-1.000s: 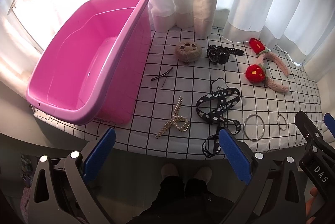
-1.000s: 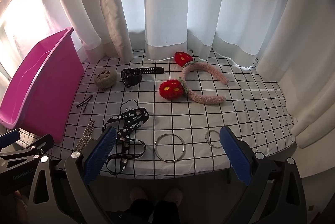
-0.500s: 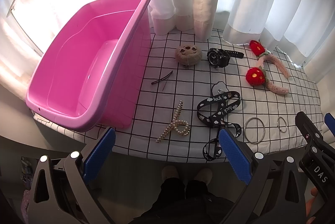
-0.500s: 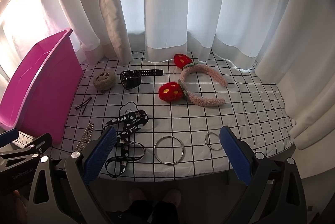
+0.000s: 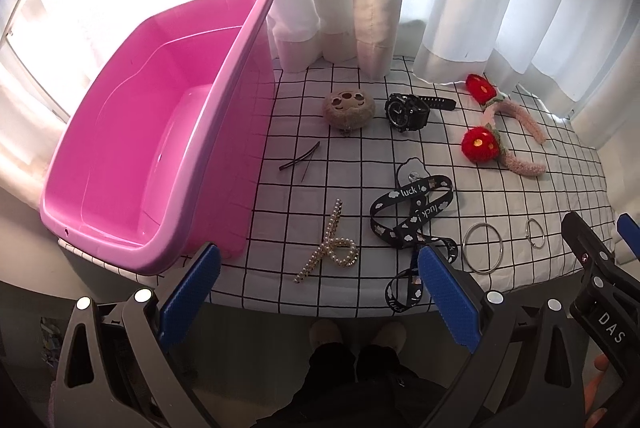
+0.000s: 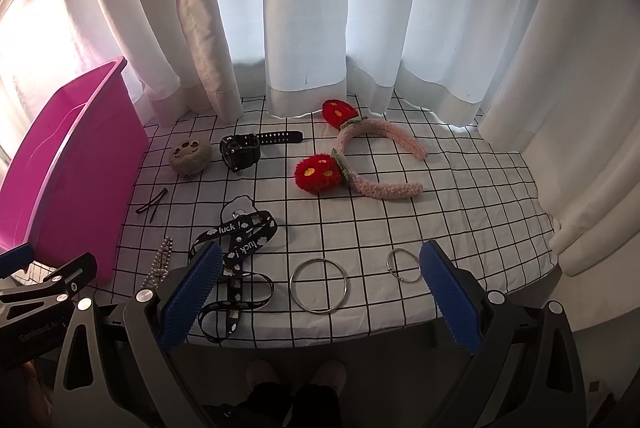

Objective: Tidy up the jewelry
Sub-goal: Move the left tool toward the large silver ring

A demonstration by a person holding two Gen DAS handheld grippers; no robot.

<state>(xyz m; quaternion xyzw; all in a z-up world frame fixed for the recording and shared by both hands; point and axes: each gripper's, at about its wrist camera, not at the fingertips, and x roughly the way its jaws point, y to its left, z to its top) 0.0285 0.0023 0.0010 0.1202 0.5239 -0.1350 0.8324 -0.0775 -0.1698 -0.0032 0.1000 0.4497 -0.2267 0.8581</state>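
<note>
I see a pink bin (image 5: 132, 163), white cloth with a black grid (image 6: 440, 211), a black watch (image 6: 240, 151), red pompoms (yellow-spotted) (image 6: 318, 171), and white curtains (image 6: 304, 7).

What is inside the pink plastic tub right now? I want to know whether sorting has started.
Nothing shows inside the pink plastic tub: its floor and far walls look bare in the left wrist view. The near wall's inner face is hidden by the rim.

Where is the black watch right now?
The black watch lies near the back of the checked table, just before the curtains. It sits between the brown paw-print puff and the red-flowered pink headband.
</note>
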